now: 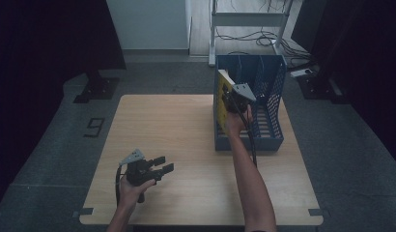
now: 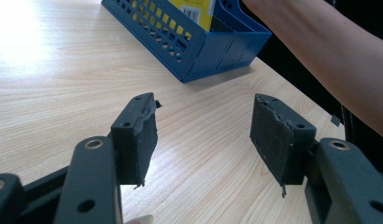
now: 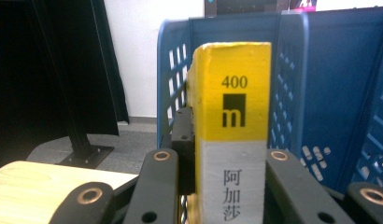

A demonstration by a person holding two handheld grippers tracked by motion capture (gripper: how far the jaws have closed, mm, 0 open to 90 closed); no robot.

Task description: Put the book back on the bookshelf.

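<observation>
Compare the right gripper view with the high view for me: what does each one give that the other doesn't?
Right gripper view alone: the book's spine print, "400", a black square with an m, and characters on the white lower band, with the right tool shut on it. High view alone: the whole table, and the left tool open over bare wood. Both: the yellow book upright in the blue file rack, at its left compartment.

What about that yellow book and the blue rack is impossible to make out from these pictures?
- Yellow book, right gripper view: the spine's lower print is cut off by the bottom edge, between the jaws of the right gripper.
- Book's front cover, high view: too small and partly hidden by the hand.
- Blue rack, left gripper view: its top is cut off by the upper edge; the forearm hides what lies behind.
</observation>
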